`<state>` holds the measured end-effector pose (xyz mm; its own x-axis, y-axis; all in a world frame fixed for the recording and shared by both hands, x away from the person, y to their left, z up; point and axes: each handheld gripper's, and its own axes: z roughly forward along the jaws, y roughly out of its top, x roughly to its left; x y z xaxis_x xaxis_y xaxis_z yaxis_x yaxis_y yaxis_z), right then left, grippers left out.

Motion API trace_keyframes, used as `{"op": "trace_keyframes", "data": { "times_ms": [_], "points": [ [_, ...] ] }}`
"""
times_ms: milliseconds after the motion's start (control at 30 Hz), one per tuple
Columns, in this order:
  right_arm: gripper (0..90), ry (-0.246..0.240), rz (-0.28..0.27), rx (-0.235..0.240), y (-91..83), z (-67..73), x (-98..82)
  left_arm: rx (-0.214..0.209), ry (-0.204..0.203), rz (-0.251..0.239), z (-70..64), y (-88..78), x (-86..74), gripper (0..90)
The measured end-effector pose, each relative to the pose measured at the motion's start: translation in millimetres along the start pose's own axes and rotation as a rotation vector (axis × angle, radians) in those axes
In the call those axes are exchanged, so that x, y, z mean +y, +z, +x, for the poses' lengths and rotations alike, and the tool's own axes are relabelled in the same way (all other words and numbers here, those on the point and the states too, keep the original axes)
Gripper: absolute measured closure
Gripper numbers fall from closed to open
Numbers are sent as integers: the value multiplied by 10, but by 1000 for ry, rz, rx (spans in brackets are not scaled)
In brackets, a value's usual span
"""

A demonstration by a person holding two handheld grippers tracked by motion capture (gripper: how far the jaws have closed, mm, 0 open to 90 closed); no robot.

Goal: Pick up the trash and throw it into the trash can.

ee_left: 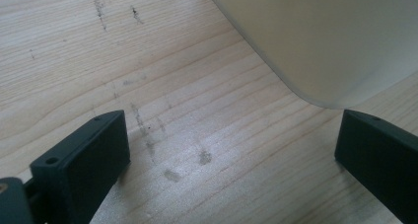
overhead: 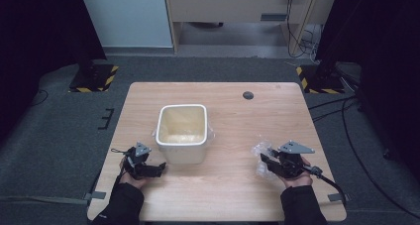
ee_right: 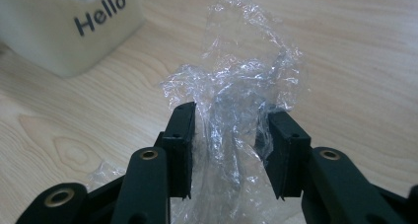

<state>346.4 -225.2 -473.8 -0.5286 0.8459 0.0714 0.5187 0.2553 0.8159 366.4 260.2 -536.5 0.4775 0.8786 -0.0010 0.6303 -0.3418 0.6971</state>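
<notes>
Right gripper (ee_right: 229,135): jaws parted, crumpled clear plastic film (ee_right: 241,86) standing between them, seemingly not yet pinched. Left gripper (ee_left: 231,150): jaws spread wide, nothing between; cream bin (ee_left: 325,36) just beyond. Step: grasping film. Next: close squarely on it.

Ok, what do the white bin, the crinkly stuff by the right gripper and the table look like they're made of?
White bin: probably plastic, smooth matte walls, rounded corners, printed "Hello". Crinkly sheet: thin clear plastic film, see-through with shiny creases, between the right gripper's jaws. Table: light wood or wood-look laminate, with visible grain.
</notes>
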Motion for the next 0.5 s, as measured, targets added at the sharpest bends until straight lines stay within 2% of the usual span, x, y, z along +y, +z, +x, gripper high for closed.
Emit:
{"op": "trace_keyframes", "data": {
  "times_ms": [333, 500],
  "points": [
    [592, -4, -135, 10, -231, 33, 201, -1, 0, 0, 0, 1, 0, 0],
    [589, 6, -178, 24, -302, 30, 281, -1, 1, 1, 1, 0, 1, 0]
  ]
}}
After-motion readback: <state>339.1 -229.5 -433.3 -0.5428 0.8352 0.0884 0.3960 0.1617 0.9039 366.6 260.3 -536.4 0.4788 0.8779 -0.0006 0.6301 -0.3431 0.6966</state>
